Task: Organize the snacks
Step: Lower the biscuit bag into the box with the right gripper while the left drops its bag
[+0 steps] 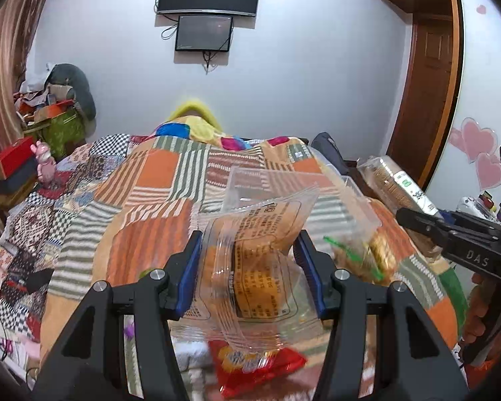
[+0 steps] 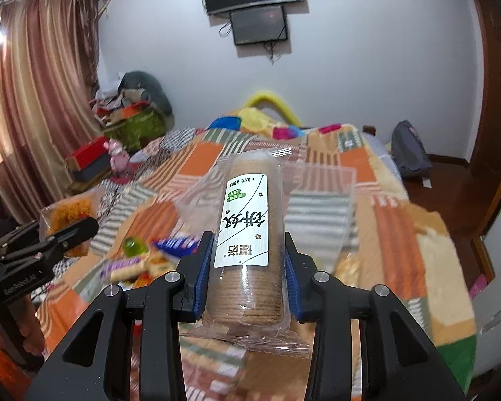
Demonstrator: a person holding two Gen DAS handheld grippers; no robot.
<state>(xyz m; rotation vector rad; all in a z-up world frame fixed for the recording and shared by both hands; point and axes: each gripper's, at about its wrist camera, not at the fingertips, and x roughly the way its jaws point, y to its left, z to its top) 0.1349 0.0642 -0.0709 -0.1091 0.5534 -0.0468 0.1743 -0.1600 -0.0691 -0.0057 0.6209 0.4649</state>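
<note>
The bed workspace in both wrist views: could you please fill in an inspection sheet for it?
Surface: patchwork blanket on a bed.
Job's things: clear bin; cracker roll; clear cake packet; red packet.
Clutter: loose snacks; boxes and bags by the curtain.
Grippers: left gripper shut on the cake packet; right gripper shut on the cracker roll.
Cables: dangling under two wall screens.
Surroundings: backpack on the floor.

left wrist: close, forward | right wrist: same | shared: bed point(image 1: 143, 200)
</note>
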